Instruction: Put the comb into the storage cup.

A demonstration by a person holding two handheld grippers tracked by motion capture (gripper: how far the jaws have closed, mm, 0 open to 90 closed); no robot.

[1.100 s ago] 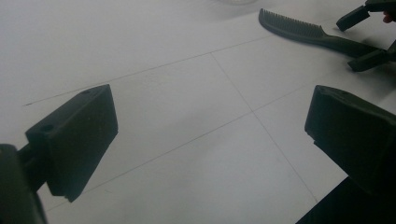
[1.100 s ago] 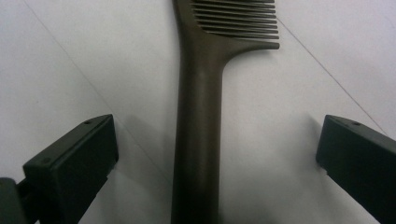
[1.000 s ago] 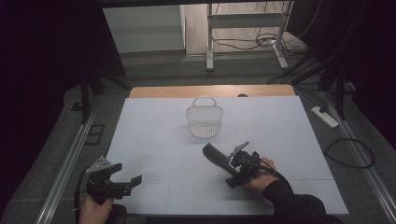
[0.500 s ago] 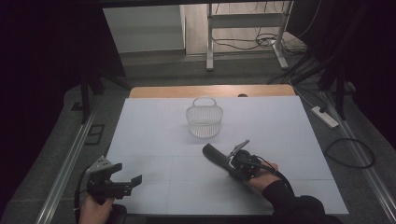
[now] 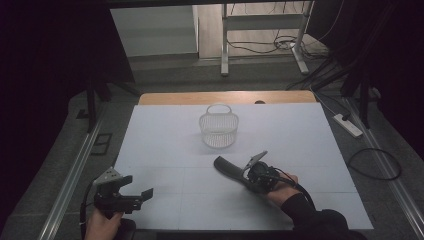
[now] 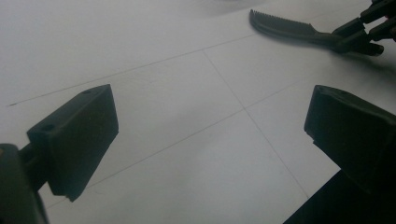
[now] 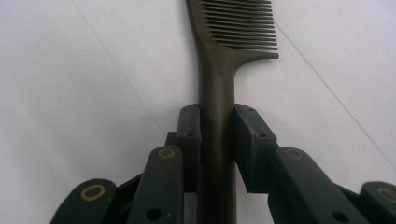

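Comb (image 7: pixel 218 79): one, clamped in right tongs (image 7: pixel 217 140) | basket (image 5: pixel 218 127): one | left tongs (image 6: pixel 210 140): apart

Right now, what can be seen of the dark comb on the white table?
The dark plastic-looking comb has a long straight handle and one row of fine, close-set teeth along one side of its wider head. It lies flat on the white table, in front of the white wire basket and apart from it. The right tool has just closed on it, its two jaws pressing either side of the handle below the teeth. The head points away from the person's hand, up-left in the high view.
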